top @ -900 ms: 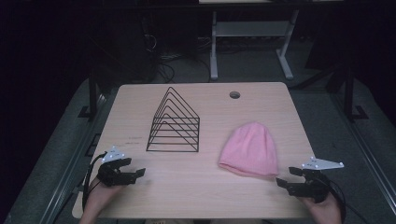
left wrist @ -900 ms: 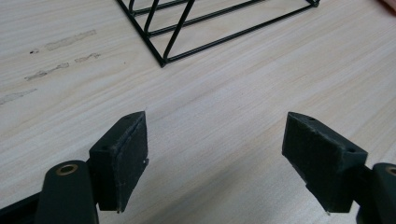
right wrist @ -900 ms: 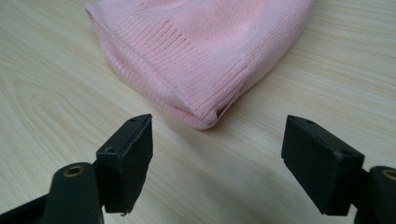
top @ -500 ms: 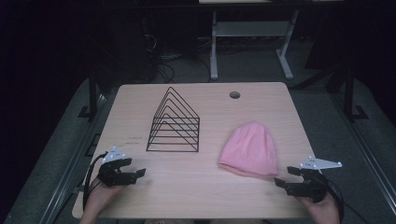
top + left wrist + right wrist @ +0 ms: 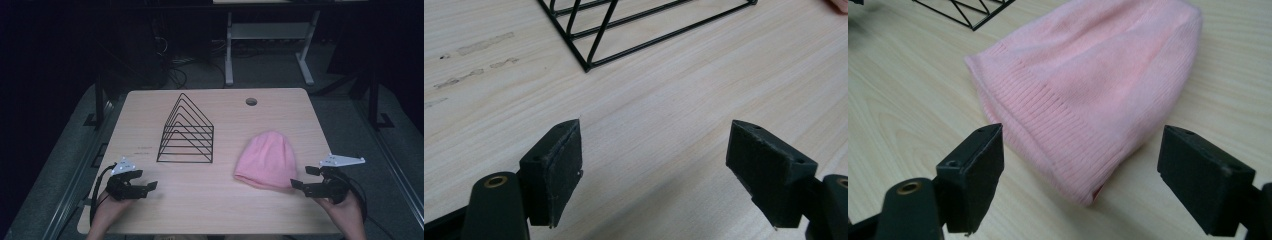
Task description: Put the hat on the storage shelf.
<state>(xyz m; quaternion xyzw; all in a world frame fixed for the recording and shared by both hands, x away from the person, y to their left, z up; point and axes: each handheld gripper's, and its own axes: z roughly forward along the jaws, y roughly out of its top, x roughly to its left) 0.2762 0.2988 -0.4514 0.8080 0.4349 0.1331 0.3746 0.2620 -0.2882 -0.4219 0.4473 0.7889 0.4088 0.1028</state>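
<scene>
A pink knit beanie (image 5: 266, 160) lies flat on the right half of the wooden table (image 5: 210, 215), its ribbed brim toward the near edge. My right gripper (image 5: 300, 179) is open just off the brim's near right corner, low over the table. In the right gripper view the beanie (image 5: 1088, 85) spreads ahead of the wide-apart jaws of the right gripper (image 5: 1098, 175), nothing between them. A black wire rack (image 5: 186, 131) of nested triangles stands left of centre. My left gripper (image 5: 145, 182) rests open near the front left, the rack's corner (image 5: 589, 65) ahead of the left gripper (image 5: 654, 165).
A round cable hole (image 5: 251, 101) sits near the table's far edge. Beyond the table are a white desk frame (image 5: 270, 45) and cables on a dark floor. Faint smudges (image 5: 479, 45) mark the wood to the left of the rack.
The right gripper has crept slightly left toward the beanie's brim. The left gripper, the rack and the beanie have not visibly moved.
</scene>
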